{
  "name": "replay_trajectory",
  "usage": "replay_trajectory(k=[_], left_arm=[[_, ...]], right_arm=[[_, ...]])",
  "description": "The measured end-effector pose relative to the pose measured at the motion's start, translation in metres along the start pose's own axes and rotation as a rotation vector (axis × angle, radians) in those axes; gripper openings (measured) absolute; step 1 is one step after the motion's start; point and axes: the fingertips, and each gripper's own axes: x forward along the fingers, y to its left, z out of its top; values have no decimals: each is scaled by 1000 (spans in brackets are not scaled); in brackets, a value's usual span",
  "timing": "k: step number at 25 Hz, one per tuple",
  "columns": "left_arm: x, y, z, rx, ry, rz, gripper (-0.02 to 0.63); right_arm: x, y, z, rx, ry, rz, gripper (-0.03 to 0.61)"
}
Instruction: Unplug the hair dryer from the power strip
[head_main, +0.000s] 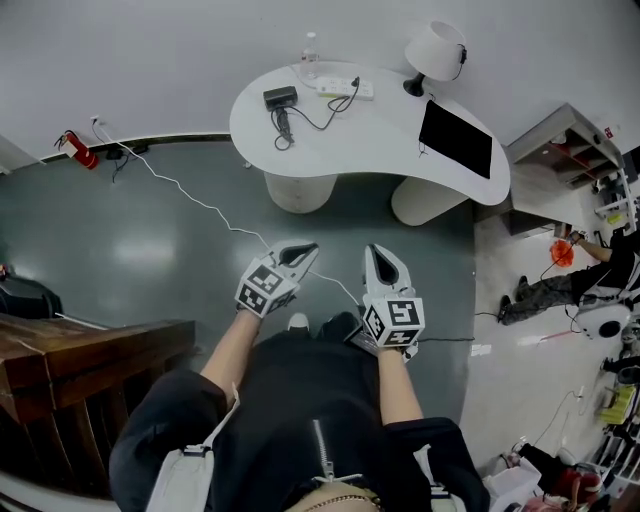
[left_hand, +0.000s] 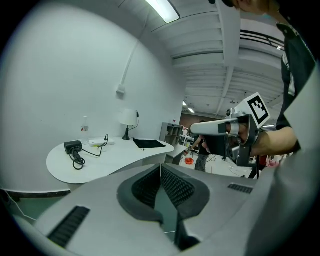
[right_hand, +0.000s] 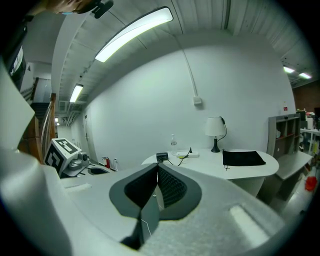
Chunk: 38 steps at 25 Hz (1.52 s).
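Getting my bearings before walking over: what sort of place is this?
Likely a lab or workshop, not a home: a curved white table with a lamp, power strip and hair dryer, a fire extinguisher, and a cable trailing across the floor.

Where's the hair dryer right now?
In the head view the hair dryer lies on the left part of the white table, just left of the power strip, with the water bottle behind them.
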Motion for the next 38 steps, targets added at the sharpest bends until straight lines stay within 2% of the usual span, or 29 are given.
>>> replay_trajectory(k=[9,21,32,38], left_arm=[[36,31,6,-5,29,1,15],[104,100,59,-17,36,90,15],[169,138,96,-38,31,186,15],[188,155,107,-57,24,212,15]], right_arm=[[45,-26,2,16,9,19,2],[132,-94,49,10,1,116,2],[189,-167,75,-3,11,205,2],[205,-193,83,-3,19,215,2]])
